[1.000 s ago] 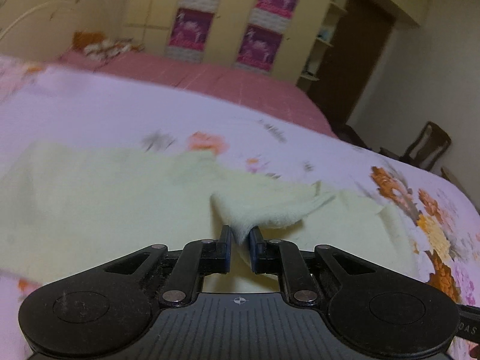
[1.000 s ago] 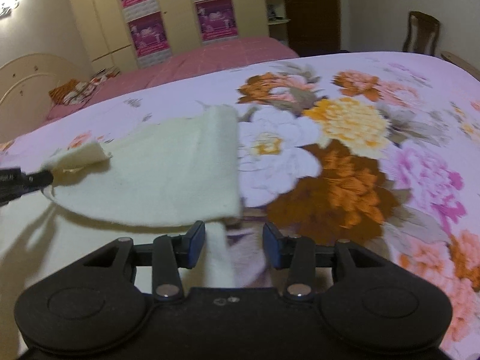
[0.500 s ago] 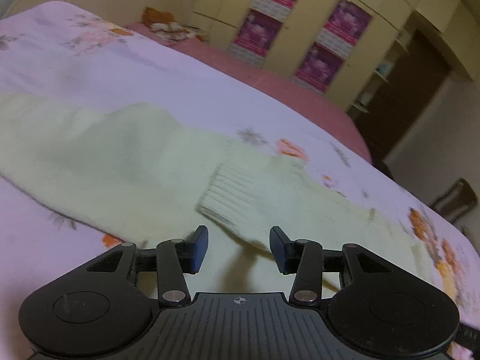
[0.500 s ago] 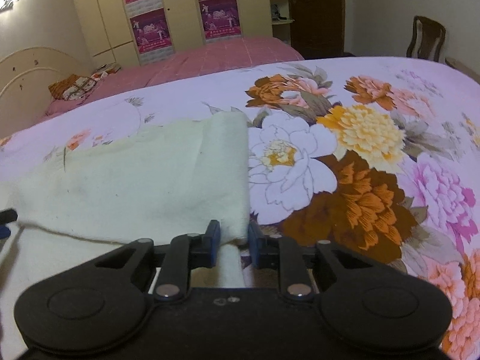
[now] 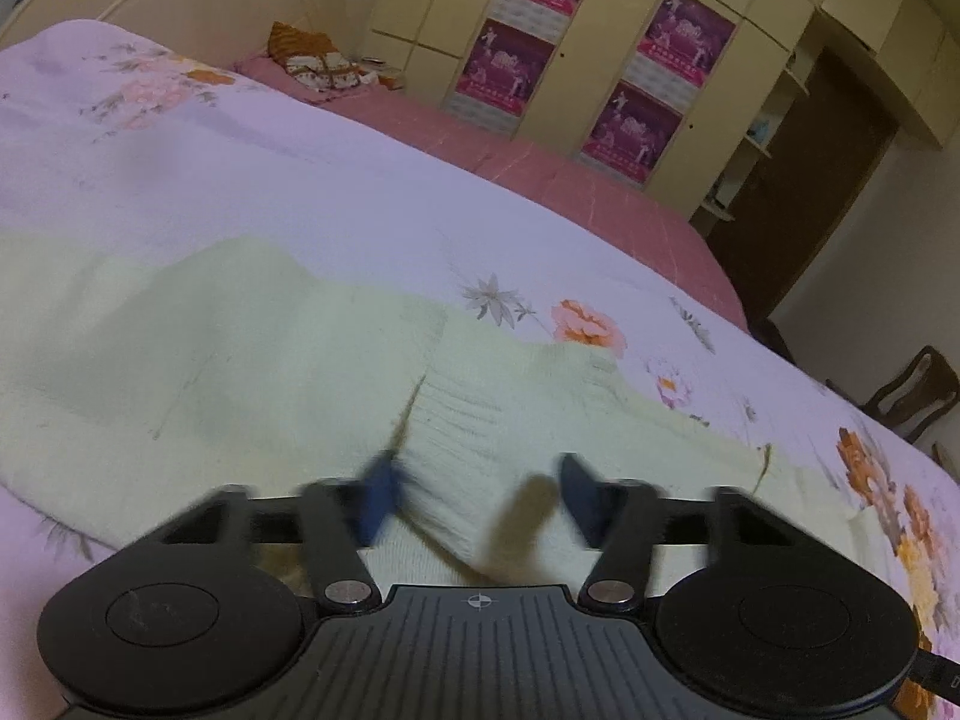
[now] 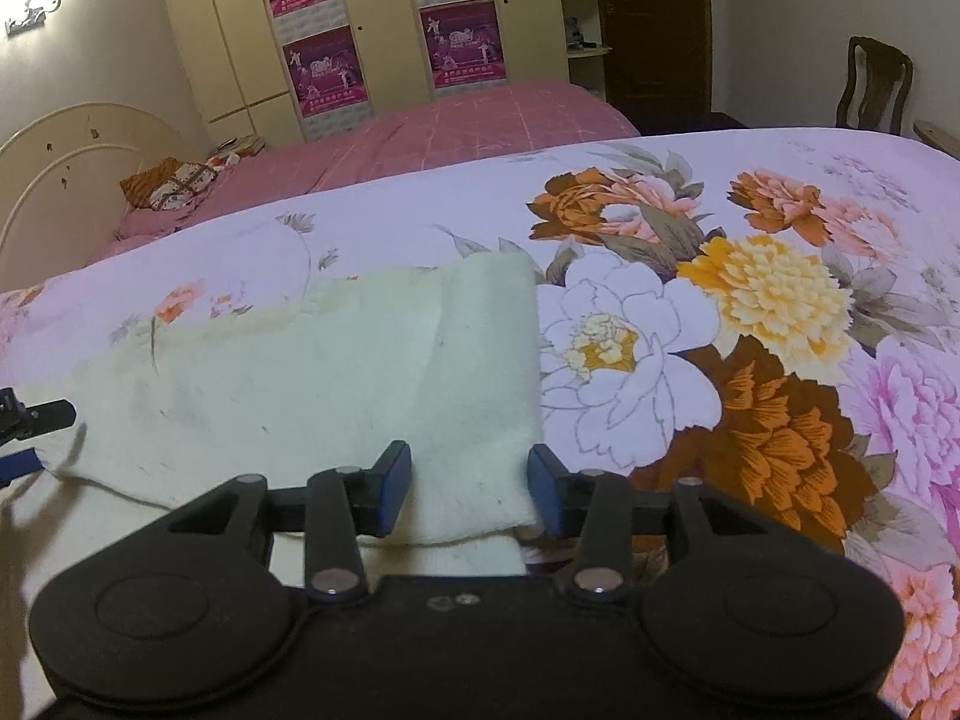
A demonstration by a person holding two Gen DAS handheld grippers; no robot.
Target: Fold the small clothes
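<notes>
Cream knit garment (image 6: 336, 396) lies flat on the floral bedspread (image 6: 780, 312); I've just parted my right gripper (image 6: 471, 489), released; my left gripper (image 5: 474, 498), narrowing around the cuff (image 5: 480, 420), stays unclenched.

Cream garment (image 6: 336, 384) on floral pink bedspread (image 6: 750, 312)

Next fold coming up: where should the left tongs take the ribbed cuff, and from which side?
Take the ribbed cuff at its free end edge, coming in low from the near side. It lies flat on the cream garment, already between the open left tongs, so only that edge seems pinchable.
</notes>
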